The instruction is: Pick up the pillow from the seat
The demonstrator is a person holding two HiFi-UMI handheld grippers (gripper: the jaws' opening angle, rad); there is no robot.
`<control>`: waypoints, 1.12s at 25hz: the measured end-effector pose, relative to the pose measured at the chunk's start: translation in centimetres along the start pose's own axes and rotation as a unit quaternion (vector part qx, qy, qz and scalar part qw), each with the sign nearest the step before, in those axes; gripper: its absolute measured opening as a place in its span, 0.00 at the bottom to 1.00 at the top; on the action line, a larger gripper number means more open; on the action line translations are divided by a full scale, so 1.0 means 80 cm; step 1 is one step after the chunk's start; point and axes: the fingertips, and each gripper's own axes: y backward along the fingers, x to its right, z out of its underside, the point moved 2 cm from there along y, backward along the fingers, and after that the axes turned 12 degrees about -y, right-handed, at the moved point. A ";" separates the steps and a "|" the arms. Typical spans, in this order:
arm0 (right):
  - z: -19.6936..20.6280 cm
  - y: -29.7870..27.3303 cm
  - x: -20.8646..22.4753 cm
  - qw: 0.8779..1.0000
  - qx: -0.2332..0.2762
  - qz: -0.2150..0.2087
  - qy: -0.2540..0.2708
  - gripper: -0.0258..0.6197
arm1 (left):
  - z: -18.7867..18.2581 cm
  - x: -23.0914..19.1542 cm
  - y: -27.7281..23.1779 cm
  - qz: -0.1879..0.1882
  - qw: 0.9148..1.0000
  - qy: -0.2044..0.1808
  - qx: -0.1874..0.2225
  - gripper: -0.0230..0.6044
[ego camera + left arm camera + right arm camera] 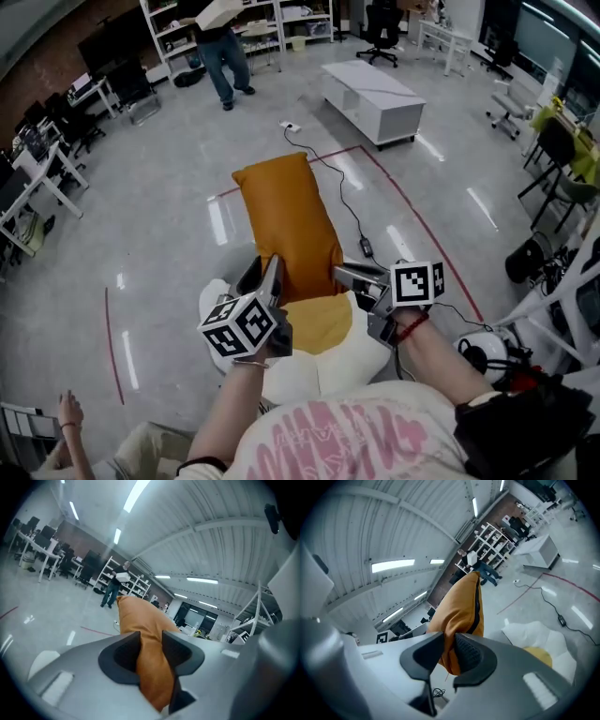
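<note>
An orange pillow [286, 220] hangs lifted above a white seat [328, 370] that carries a yellow cushion [321, 323]. My left gripper [272, 281] is shut on the pillow's near left corner, and my right gripper [352, 278] is shut on its near right corner. In the left gripper view the pillow [145, 630] is pinched between the dark pads of that gripper [151, 644]. In the right gripper view the pillow's [461, 606] zipped edge is squeezed inside that gripper [449, 651], with the seat [534, 634] below it.
A low white table [370, 94] stands on the floor beyond the pillow. A person [223, 52] stands by shelves at the back. A cable [347, 202] and a red tape line cross the floor. Desks line the left; another person's hand [66, 412] shows at lower left.
</note>
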 end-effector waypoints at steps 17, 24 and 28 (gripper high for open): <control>-0.075 0.086 -0.220 0.965 0.101 -0.138 0.201 0.18 | -0.232 0.127 0.106 0.061 0.956 -0.177 0.226 0.28; -0.073 0.097 -0.247 0.950 0.114 -0.175 0.234 0.19 | -0.251 0.148 0.137 0.055 0.934 -0.230 0.266 0.28; -0.072 0.100 -0.248 0.948 0.113 -0.178 0.241 0.20 | -0.250 0.152 0.139 0.053 0.932 -0.239 0.269 0.28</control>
